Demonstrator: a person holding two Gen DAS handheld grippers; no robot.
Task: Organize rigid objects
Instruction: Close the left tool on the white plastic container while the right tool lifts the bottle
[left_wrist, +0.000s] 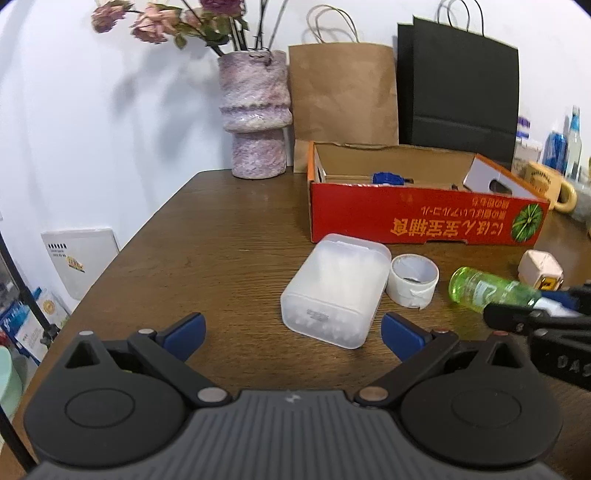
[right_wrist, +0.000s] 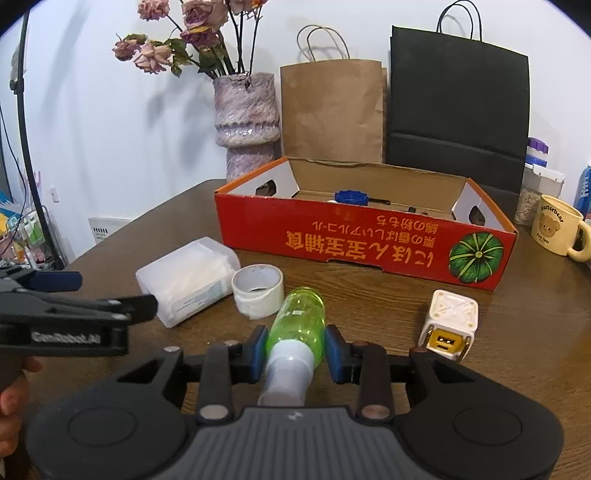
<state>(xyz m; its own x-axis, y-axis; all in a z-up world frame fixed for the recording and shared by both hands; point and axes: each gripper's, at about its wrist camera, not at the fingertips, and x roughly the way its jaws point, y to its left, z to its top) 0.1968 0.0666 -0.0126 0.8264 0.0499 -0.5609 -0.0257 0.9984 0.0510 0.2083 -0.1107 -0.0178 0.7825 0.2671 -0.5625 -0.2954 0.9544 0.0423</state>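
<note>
A green plastic bottle (right_wrist: 299, 319) with a white cap lies on the wooden table, and my right gripper (right_wrist: 295, 352) is shut on its neck end. It also shows in the left wrist view (left_wrist: 487, 290). My left gripper (left_wrist: 293, 332) is open and empty just in front of a translucent white plastic box (left_wrist: 334, 290). A roll of white tape (left_wrist: 413, 278) lies between the box and the bottle. A white cube adapter (right_wrist: 450, 323) lies to the right. The open red cardboard box (right_wrist: 365, 240) stands behind them with a blue object (right_wrist: 351, 196) inside.
A purple vase (right_wrist: 245, 122) with dried flowers, a brown paper bag (right_wrist: 332, 110) and a black paper bag (right_wrist: 458, 103) stand against the wall behind the box. A yellow mug (right_wrist: 557, 230) and jars stand at the far right. The table's left edge (left_wrist: 122, 251) is near.
</note>
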